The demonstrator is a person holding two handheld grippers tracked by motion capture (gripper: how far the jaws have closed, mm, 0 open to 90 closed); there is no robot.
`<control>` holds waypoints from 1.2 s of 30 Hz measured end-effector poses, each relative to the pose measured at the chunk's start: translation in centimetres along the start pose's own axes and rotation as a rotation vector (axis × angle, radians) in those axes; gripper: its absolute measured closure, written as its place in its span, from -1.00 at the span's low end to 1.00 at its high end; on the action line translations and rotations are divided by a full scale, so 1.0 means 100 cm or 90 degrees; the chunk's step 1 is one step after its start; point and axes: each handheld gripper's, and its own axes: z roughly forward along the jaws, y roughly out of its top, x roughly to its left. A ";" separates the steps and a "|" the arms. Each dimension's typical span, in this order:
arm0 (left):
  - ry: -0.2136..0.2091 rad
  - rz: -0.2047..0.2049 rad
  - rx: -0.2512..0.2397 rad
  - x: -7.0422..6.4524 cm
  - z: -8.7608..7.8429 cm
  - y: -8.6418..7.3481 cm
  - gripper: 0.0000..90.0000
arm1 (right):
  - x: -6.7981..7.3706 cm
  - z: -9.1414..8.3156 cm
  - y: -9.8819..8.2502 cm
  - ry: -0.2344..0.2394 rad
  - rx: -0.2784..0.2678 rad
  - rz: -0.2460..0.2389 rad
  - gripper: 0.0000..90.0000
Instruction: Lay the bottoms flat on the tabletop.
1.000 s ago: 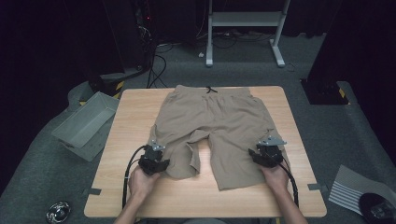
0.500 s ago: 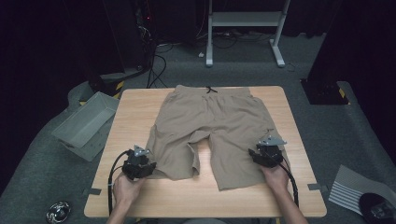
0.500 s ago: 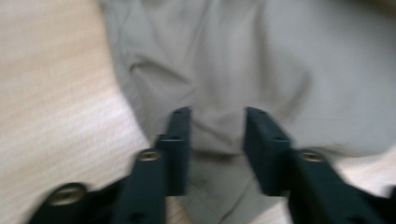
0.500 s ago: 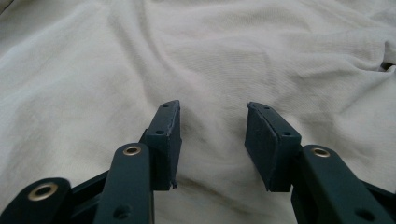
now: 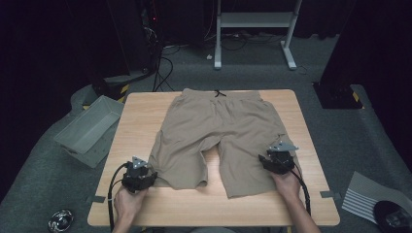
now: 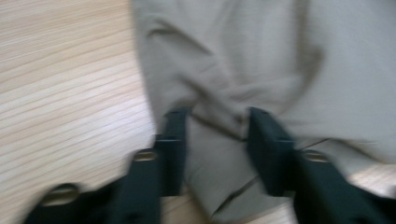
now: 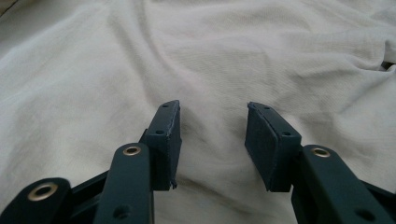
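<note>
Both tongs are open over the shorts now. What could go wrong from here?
1. The left tongs, jaws just opened, straddle a bunched fold of the shorts; closing here may pinch several layers.
2. The right tongs rest open on flat cloth, so closing might catch nothing.

Wooden table (image 5: pixel 145 204) under flat khaki shorts (image 5: pixel 228 131)

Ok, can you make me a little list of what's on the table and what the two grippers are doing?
clothing: tan shorts lying flat, waistband at the far side
surface: wooden table
left gripper: open, jaws have just been opening, a fold of the hem lies loose between them
right gripper: open, above the other leg, holding nothing
beside table: grey bin on the floor
</note>
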 end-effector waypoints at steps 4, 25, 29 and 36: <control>-0.016 0.009 -0.003 0.001 0.001 -0.003 0.58 | 0.000 0.000 0.000 0.000 0.000 0.001 0.22; -0.056 0.033 -0.047 -0.008 0.000 0.036 -0.07 | 0.000 -0.018 0.004 -0.022 -0.001 -0.004 0.14; -0.055 0.043 -0.004 -0.019 0.034 0.047 0.05 | -0.017 -0.020 0.001 -0.044 0.028 0.036 0.09; -0.049 0.099 0.017 -0.030 0.027 0.032 0.96 | -0.020 -0.028 -0.016 -0.024 0.046 0.014 0.87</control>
